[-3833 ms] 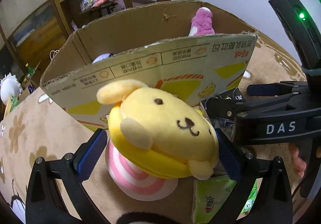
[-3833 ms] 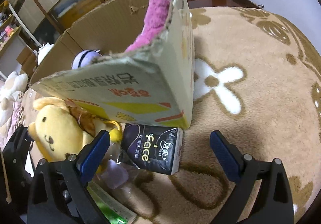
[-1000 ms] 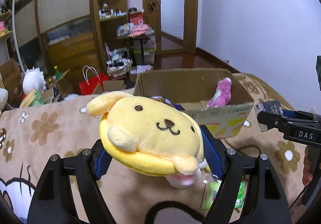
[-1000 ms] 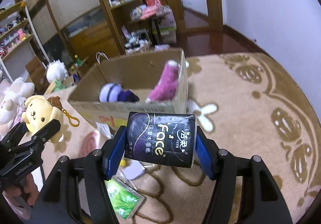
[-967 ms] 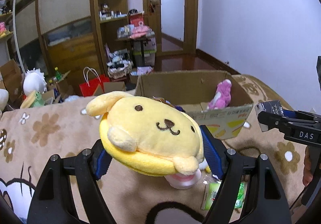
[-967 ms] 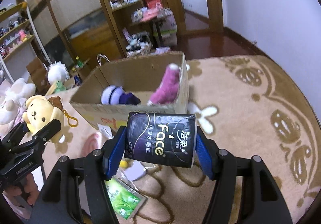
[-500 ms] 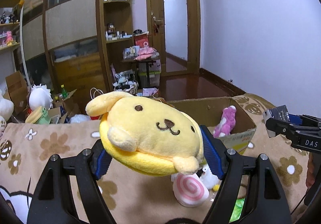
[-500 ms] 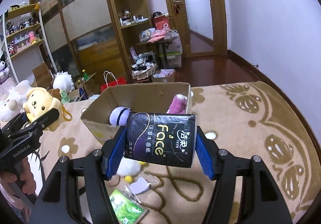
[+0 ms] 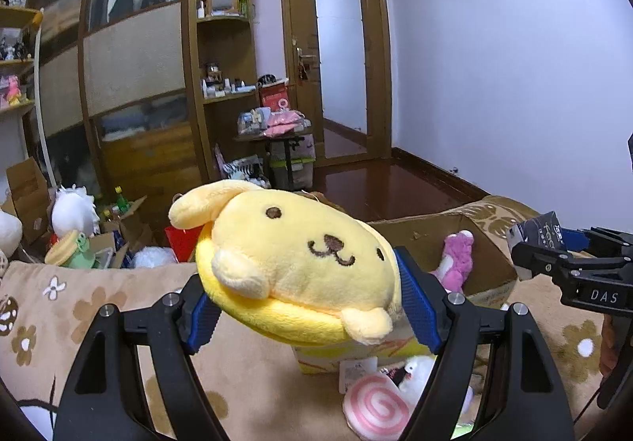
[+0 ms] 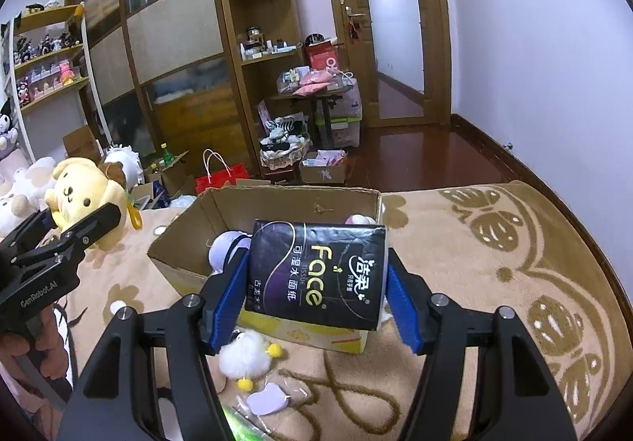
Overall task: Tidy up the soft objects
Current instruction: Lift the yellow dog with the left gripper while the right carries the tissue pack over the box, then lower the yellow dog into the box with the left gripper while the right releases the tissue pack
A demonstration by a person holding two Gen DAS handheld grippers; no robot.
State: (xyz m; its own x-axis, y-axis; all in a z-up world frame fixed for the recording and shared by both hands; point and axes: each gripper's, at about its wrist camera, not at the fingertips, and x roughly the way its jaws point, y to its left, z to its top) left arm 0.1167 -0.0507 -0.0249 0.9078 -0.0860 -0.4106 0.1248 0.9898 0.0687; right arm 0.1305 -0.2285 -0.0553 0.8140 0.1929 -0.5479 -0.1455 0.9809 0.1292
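My left gripper [image 9: 304, 306] is shut on a yellow dog plush [image 9: 300, 267] and holds it high above the carpet; the plush also shows in the right wrist view [image 10: 85, 192]. My right gripper [image 10: 316, 306] is shut on a black tissue pack [image 10: 316, 275], held up over the near wall of the open cardboard box [image 10: 285, 203]. The box holds a pink plush [image 9: 455, 255] and a purple-white plush [image 10: 223, 247]. In the left wrist view the right gripper [image 9: 554, 247] is at the far right, beside the box [image 9: 419, 231].
On the beige flower carpet [image 10: 494, 263] in front of the box lie a pink-swirl plush [image 9: 376, 405], a white fluffy toy [image 10: 245, 358] and a small lilac packet [image 10: 267, 399]. Shelves, cartons and more plush toys [image 9: 73, 211] stand beyond the carpet on the left.
Both grippers have risen with their loads. The box and floor items now sit lower and smaller in both views. Both grips are unchanged.
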